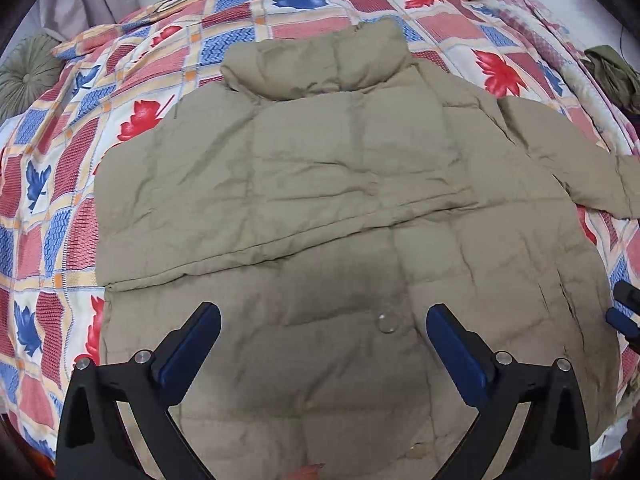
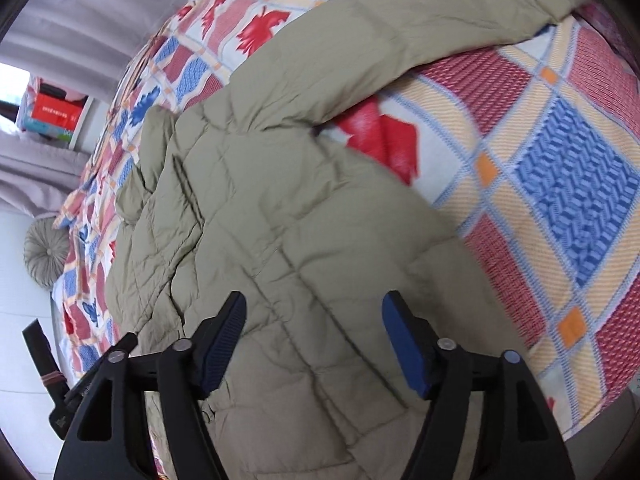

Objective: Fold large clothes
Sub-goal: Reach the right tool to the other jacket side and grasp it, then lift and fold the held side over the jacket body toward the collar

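Note:
A khaki quilted puffer jacket [image 1: 340, 200] lies spread flat on a bed, collar at the far end. One sleeve is folded across its body, the other sleeve [image 1: 572, 160] stretches out to the right. My left gripper [image 1: 323, 316] is open and empty, hovering over the jacket's lower part near a snap button [image 1: 386, 323]. My right gripper [image 2: 314, 306] is open and empty above the jacket's [image 2: 280, 220] right side, near its hem edge; the outstretched sleeve [image 2: 420, 28] runs away ahead. The right gripper's fingers [image 1: 624, 312] show at the left view's right edge.
The bed is covered by a patchwork quilt [image 1: 60, 200] with red and blue leaves. A round grey-green cushion [image 1: 24, 76] lies at the far left. A dark green garment [image 1: 612, 76] lies at the far right. A shelf with boxes [image 2: 52, 116] stands beyond the bed.

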The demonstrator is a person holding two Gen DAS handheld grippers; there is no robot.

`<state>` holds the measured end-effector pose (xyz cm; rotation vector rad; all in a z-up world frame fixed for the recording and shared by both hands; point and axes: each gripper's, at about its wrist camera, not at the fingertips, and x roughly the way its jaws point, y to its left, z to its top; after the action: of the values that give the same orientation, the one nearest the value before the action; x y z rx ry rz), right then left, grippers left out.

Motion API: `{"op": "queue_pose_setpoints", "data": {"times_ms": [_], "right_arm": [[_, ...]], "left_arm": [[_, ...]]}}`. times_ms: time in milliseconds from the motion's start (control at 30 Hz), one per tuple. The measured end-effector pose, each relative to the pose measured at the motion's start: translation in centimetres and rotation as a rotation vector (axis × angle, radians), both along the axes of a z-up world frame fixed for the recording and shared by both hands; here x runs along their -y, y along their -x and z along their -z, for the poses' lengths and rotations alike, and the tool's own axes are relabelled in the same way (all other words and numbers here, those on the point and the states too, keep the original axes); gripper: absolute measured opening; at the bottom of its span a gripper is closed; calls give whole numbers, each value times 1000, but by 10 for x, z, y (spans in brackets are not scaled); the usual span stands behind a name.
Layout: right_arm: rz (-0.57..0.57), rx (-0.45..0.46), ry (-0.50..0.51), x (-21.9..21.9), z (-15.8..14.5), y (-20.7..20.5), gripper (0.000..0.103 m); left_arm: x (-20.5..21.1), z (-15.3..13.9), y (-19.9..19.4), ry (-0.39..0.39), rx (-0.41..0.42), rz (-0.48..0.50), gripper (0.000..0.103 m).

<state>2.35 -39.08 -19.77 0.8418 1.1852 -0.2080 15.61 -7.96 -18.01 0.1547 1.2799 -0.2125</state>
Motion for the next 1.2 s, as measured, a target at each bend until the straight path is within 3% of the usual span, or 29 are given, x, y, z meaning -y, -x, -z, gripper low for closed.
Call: {"op": "queue_pose_setpoints", "data": {"times_ms": [467, 767, 833, 967, 1200], "right_arm": [[156, 57, -30, 93, -1, 30, 83], [231, 114, -43, 140, 7, 35, 84], [250, 135, -39, 152, 7, 34, 103], [282, 172, -25, 173, 9, 29, 103], [356, 154, -166, 223, 33, 14, 103]], "left_arm": [[86, 10, 12, -9, -40, 80, 103], [118, 18, 13, -15, -78, 47, 103], [123, 19, 13, -22, -75, 41, 103], [132, 22, 13, -17, -99, 48, 103], [148, 23, 10, -4, -109, 38, 103]]}}
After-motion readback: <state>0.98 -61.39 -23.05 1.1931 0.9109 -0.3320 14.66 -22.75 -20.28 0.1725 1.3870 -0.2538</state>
